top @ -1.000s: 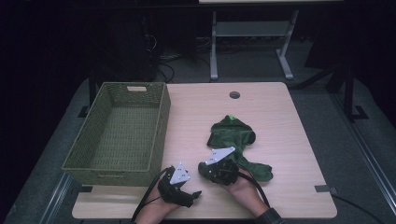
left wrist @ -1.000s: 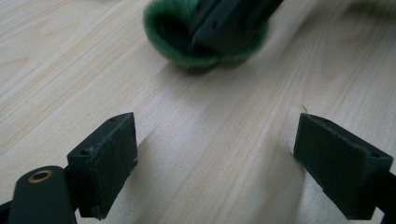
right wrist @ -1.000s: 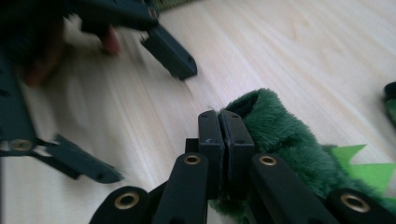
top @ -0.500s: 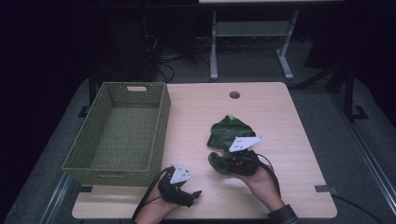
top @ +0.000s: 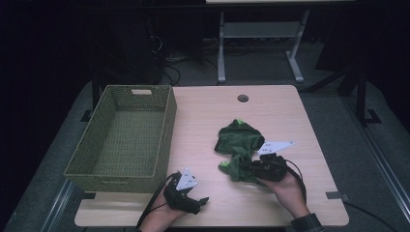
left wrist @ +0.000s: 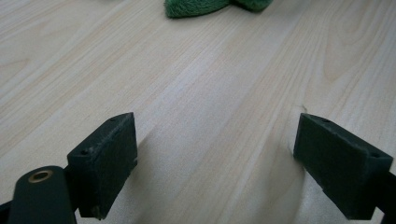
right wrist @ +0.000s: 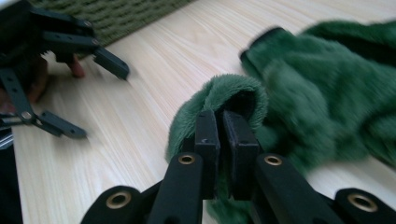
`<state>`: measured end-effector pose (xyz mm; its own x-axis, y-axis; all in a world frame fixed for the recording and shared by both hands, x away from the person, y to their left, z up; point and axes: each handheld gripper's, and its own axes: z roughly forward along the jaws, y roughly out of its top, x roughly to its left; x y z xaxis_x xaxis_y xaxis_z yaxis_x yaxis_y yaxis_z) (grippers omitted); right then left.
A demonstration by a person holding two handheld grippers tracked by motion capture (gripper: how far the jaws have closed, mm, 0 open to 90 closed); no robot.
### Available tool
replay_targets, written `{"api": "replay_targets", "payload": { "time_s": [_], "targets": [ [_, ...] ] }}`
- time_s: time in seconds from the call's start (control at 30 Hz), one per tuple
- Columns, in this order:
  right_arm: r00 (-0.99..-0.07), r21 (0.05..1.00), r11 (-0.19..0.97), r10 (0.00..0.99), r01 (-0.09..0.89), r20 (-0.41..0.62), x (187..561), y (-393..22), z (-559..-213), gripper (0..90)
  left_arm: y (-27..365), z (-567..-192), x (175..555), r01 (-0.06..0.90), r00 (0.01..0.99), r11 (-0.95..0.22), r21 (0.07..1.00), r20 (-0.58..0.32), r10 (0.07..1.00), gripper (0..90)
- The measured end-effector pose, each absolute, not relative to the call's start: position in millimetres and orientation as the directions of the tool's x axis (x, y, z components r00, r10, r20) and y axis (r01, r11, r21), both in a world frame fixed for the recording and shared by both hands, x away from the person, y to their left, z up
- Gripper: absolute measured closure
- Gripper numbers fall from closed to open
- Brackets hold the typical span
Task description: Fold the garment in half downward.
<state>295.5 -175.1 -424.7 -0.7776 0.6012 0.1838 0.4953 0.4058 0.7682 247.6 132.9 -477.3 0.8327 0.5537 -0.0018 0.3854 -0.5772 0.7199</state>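
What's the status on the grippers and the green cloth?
Right gripper shut on green cloth. Left gripper open, over bare table. Basket beside it, path clear.

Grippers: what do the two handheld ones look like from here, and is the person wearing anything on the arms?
Both the left gripper and right gripper are black linkage frames with brass-coloured pivot pins, blocky black pads and a pale grey triangular plate on top. A black cable trails from each. A dark cuff shows at the right wrist.
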Motion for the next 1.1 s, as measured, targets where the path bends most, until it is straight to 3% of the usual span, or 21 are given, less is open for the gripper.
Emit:
{"api": "replay_targets", "payload": {
  "time_s": [0.3, 0.47, 0.73, 1.1],
  "targets": [
    [-0.723, 0.728, 0.4, 0.665, 0.557, 0.187, 292.7, -202.3, -431.2, 83.4, 133.0, -477.2, 247.7, 0.384, 0.833, -0.58, 0.718, 0.0, 0.553, 12.8],
    [-0.742, 0.78, 0.374, 0.649, 0.502, 0.167, 287.9, -202.0, -413.6, 89.4, 132.8, -477.3, 247.6, 0.386, 0.832, -0.577, 0.72, -0.002, 0.555, 12.8],
    [-0.778, 0.8, 0.383, 0.607, 0.462, 0.16, 294.4, -175.8, -403.8, 89.9, 133.0, -477.1, 247.7, 0.383, 0.834, -0.581, 0.718, 0.002, 0.552, 12.8],
    [-0.745, 0.714, 0.458, 0.653, 0.529, 0.133, 312.3, -169.4, -439.7, 89.9, 132.9, -477.2, 247.5, 0.386, 0.833, -0.579, 0.718, -0.002, 0.553, 12.8]
  ]
}}
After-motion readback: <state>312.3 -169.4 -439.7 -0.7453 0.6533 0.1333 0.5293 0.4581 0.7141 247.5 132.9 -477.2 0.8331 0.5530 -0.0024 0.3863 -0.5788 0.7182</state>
